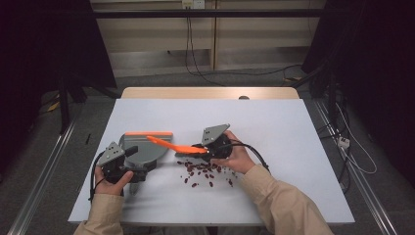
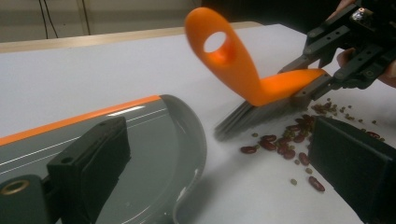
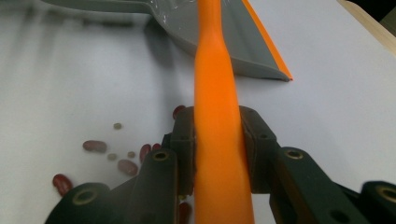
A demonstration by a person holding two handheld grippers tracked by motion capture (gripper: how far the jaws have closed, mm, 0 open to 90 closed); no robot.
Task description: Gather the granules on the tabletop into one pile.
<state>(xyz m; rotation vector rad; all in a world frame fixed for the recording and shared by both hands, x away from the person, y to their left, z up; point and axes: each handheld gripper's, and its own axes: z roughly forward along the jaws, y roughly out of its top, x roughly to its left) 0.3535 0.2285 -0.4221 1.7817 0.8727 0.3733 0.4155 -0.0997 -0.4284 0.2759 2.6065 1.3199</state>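
Right gripper (image 1: 209, 149) fingers (image 3: 184, 144) clamped on orange brush (image 1: 177, 145) mid-handle, likely for sweeping control; bristles down at beans (image 1: 205, 172) scattered on worktop (image 1: 274, 127); brush long axis runs from right gripper toward dustpan (image 1: 147, 149), looped handle end over pan; left gripper (image 1: 128, 166) fingers (image 2: 88, 161) around dustpan's handle end, grip itself unclear; dustpan flat, left of beans, orange lip on far edge; probably steadied as catcher.

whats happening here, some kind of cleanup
Yes, it looks like one. A person holds a gripper in each hand. The right gripper clamps an orange brush over scattered beans on the white table. The left gripper holds a grey dustpan beside the spill. The pan looks empty so far.
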